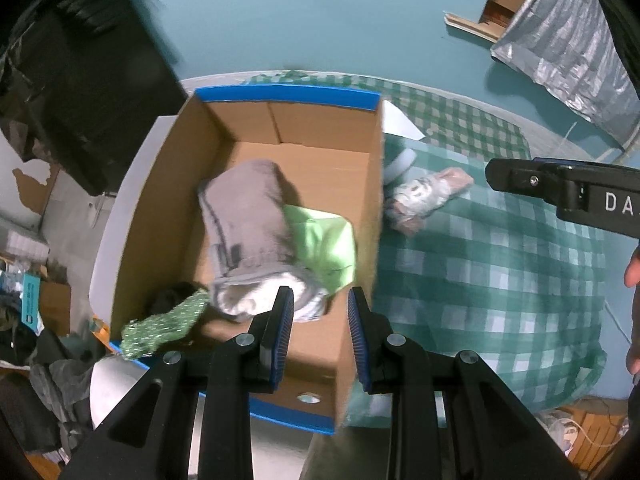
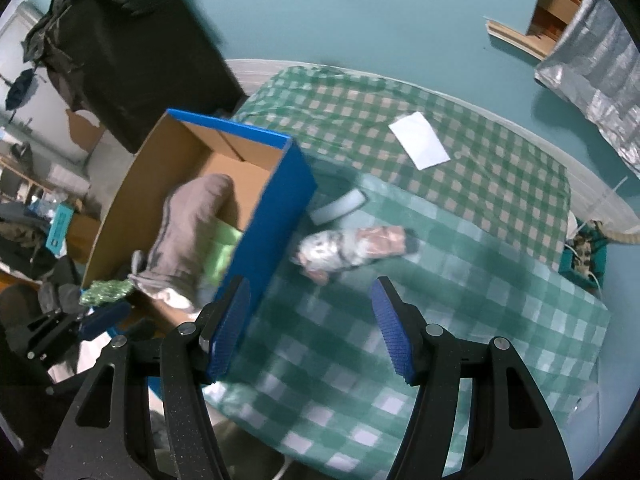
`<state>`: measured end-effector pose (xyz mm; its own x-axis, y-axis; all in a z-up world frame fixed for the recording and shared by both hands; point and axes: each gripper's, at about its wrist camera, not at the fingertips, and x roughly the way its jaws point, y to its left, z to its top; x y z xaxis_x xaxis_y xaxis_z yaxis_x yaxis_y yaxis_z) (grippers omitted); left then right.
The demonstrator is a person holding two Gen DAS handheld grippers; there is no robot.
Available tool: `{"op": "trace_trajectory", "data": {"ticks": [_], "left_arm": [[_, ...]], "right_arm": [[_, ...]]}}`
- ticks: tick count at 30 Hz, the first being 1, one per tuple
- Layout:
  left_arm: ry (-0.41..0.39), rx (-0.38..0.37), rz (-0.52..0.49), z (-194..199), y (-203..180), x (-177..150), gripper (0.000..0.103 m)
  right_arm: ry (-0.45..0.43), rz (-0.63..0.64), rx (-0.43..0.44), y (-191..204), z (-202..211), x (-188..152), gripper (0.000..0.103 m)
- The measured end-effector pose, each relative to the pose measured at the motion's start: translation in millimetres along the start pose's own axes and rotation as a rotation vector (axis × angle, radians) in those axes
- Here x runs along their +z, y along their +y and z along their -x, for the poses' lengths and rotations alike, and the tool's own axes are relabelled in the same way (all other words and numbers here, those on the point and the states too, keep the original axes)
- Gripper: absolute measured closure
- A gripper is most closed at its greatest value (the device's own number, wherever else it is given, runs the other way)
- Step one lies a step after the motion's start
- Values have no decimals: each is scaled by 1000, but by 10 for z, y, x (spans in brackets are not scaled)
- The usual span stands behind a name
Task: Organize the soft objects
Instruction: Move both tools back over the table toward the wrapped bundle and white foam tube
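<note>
My right gripper (image 2: pixel 310 320), jaws wide and empty, should drop squarely over the grey-pink patterned soft roll (image 2: pixel 352 250) at twelve o'clock; left gripper (image 1: pixel 320 320) gapes empty above the blue-edged cardboard box (image 1: pixel 288 94).

We see the rolled towel (image 1: pixel 248 236) lying in the box (image 1: pixel 168 208), a cloth (image 1: pixel 324 248) tucked at its right; the sock (image 2: pixel 352 250) lies on the bench (image 2: pixel 480 280), just right of the box.

blue box (image 2: pixel 276 184), green checked cloth (image 2: pixel 460 280)

The floor (image 2: pixel 360 12) was teal. A checked cloth (image 2: pixel 480 184) covered the table. A silver sheet (image 2: pixel 592 72) hung at the right, and dark furniture (image 2: pixel 132 60) stood at the left.
</note>
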<state>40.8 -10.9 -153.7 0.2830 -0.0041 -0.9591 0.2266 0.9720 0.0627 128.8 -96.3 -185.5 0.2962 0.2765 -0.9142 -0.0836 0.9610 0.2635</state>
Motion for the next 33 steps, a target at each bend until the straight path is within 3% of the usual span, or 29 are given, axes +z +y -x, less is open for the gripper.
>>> {"op": "trace_trajectory", "data": {"ticks": [21, 33], "left_arm": [[47, -29, -75, -521, -781, 248, 75], [101, -19, -91, -944, -742, 401, 75]], "right_arm": [[36, -48, -50, -733, -34, -67, 39], [64, -110, -68, -953, -178, -64, 39]]}}
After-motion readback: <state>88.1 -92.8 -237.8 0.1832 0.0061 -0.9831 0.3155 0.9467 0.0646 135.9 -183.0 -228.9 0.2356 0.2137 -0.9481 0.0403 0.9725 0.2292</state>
